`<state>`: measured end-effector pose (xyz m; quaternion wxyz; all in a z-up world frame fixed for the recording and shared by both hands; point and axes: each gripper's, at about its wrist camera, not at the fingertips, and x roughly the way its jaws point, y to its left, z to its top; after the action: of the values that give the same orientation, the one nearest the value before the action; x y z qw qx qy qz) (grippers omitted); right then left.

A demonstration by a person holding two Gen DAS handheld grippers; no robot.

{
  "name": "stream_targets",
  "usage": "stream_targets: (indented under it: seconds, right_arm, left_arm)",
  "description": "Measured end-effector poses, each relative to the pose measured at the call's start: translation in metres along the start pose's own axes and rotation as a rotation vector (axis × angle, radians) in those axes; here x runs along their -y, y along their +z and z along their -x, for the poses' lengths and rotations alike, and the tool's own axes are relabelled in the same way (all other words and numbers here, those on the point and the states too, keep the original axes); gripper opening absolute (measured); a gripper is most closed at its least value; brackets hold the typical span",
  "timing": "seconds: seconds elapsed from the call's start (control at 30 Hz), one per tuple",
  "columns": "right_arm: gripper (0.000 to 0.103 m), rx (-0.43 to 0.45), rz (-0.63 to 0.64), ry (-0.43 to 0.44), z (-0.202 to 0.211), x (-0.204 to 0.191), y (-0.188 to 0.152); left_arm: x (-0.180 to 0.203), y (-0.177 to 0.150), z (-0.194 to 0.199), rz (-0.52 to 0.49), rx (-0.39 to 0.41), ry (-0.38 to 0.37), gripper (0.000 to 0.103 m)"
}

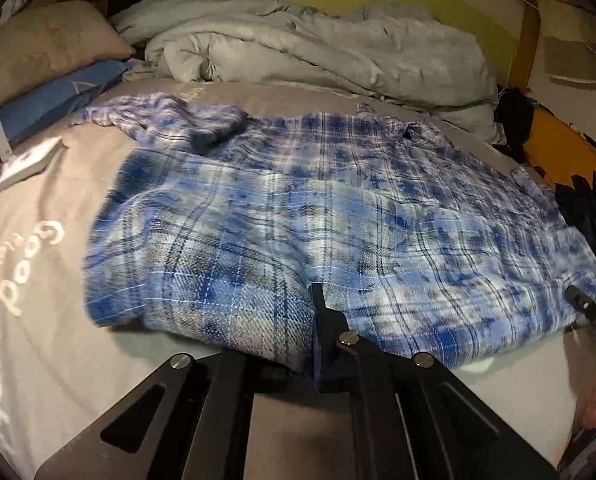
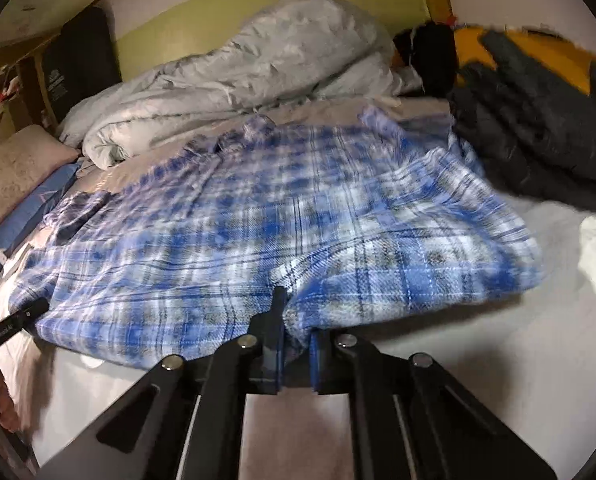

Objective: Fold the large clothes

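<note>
**Both grippers on the hem, fold barely begun**

The blue plaid shirt [image 1: 298,208] lies spread on the bed [image 1: 38,280], stretching away from both tools toward the rumpled grey duvet [image 1: 298,48]. The left gripper [image 1: 317,320] is clamped on the near hem, cloth bunched right at its tips. The right gripper [image 2: 294,320] is pinched on the same hem further along, fabric caught between its fingers.

Progress-wise, I'd say it's early. The shirt looks mostly flat, one sleeve [image 1: 158,116] crumpled at the far left, collar at the far end. No clean fold visible yet. Still to do, by my guess: carry the hem toward the collar, then tuck in the sleeves and sides.
</note>
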<state>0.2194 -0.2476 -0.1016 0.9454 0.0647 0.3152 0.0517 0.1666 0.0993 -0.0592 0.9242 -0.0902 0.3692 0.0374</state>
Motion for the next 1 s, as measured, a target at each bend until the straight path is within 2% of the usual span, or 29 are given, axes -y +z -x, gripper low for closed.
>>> stream_targets:
  seconds: [0.1, 0.2, 0.37, 0.5, 0.57, 0.63, 0.67, 0.73, 0.8, 0.87, 0.93, 1.0]
  right_arm:
    - [0.008, 0.024, 0.07, 0.009, 0.02, -0.005, -0.005]
    - [0.008, 0.021, 0.095, 0.025, 0.041, -0.016, -0.015]
    - [0.008, -0.015, 0.078, 0.041, 0.07, -0.027, -0.048]
    - [0.008, -0.039, 0.048, 0.048, 0.082, -0.023, -0.076]
    - [0.008, -0.037, 0.051, 0.033, 0.086, -0.022, -0.089]
    - [0.009, -0.031, 0.061, 0.02, 0.087, -0.024, -0.095]
    - [0.009, -0.026, 0.064, 0.016, 0.086, -0.025, -0.096]
    - [0.009, -0.004, 0.051, 0.027, 0.087, -0.024, -0.094]
    - [0.009, 0.016, 0.044, 0.035, 0.091, -0.023, -0.094]
    - [0.009, 0.032, 0.046, 0.025, 0.098, -0.024, -0.099]
    - [0.011, 0.052, 0.062, 0.001, 0.102, -0.028, -0.099]
    - [0.013, 0.082, 0.098, -0.033, 0.109, -0.034, -0.101]
  left_arm:
    - [-0.007, -0.003, 0.02, -0.007, 0.004, 0.033, 0.006]
    - [-0.026, -0.008, 0.04, 0.047, -0.015, 0.019, 0.006]
    - [-0.039, -0.045, 0.073, 0.006, -0.031, 0.028, 0.006]
    - [-0.034, -0.074, 0.082, -0.066, -0.026, 0.045, 0.006]
    - [-0.032, -0.077, 0.079, -0.08, -0.023, 0.052, 0.006]
    - [-0.033, -0.074, 0.074, -0.062, -0.035, 0.03, 0.008]
    - [-0.033, -0.073, 0.074, -0.051, -0.031, 0.025, 0.011]
    - [-0.031, -0.076, 0.08, -0.053, 0.001, 0.003, 0.023]
    - [-0.021, -0.078, 0.089, -0.088, 0.038, -0.009, 0.042]
    - [-0.015, -0.08, 0.097, -0.104, 0.085, -0.014, 0.053]
    - [-0.01, -0.083, 0.102, -0.112, 0.102, -0.034, 0.054]
    - [-0.005, -0.084, 0.104, -0.12, 0.107, -0.014, 0.053]
